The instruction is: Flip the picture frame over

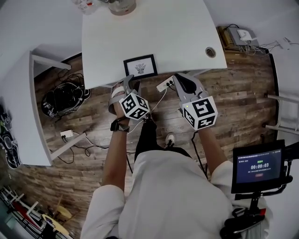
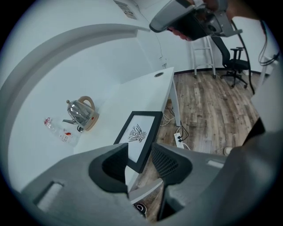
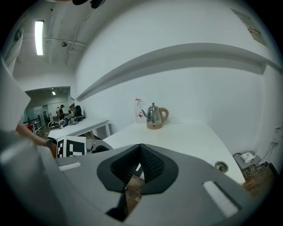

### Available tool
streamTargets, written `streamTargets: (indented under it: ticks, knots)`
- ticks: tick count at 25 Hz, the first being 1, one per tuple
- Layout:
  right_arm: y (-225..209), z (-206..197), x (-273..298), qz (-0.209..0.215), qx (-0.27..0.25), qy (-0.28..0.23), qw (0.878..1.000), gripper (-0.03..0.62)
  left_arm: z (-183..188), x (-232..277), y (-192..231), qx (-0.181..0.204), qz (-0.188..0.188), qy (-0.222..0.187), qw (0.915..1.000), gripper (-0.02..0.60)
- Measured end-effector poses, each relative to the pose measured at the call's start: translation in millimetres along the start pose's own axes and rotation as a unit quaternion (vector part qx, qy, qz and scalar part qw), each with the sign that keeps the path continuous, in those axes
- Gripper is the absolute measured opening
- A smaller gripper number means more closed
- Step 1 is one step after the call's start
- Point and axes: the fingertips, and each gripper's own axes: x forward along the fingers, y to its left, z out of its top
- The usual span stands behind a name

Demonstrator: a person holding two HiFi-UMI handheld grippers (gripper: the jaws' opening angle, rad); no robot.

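A black picture frame (image 1: 139, 66) with a white print lies face up near the front edge of the white table (image 1: 177, 37). My left gripper (image 1: 126, 84) hovers just short of that edge, jaws open. In the left gripper view the frame (image 2: 140, 132) shows through the gap of that gripper (image 2: 139, 152), with neither pad touching it. My right gripper (image 1: 179, 80) is off the table's front edge, to the right of the frame. In the right gripper view this gripper (image 3: 140, 149) has its pad tips meeting, with nothing between them.
A steel kettle (image 1: 122, 5) and a plastic bottle (image 2: 59, 130) stand at the table's far side. A cable hole (image 1: 210, 52) is at the right corner. A power strip (image 1: 164, 85) and cables lie on the wood floor below. A timer screen (image 1: 259, 167) stands lower right.
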Motion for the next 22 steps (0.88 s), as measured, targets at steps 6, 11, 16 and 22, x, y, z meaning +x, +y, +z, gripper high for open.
streamTargets:
  ticks: [6, 11, 16, 22]
  knots:
    - [1.4, -9.5, -2.3, 0.002, 0.007, 0.009, 1.0, 0.002, -9.2, 13.2, -11.3, 0.049, -0.008, 0.02, 0.9986, 0.16]
    - [0.6, -17.0, -4.2, 0.001, 0.012, 0.019, 1.0, 0.002, -13.5, 18.9, -15.8, 0.073, -0.006, 0.031, 0.9968, 0.16]
    - [0.3, -24.8, -5.7, 0.0, 0.022, 0.025, 0.999, 0.002, -15.0, 21.6, -18.5, 0.09, -0.002, 0.043, 0.995, 0.158]
    - [-0.6, -28.9, -4.1, 0.0, 0.03, 0.027, 0.999, 0.002, -16.0, 23.3, -19.0, 0.097, 0.0, 0.056, 0.9938, 0.141]
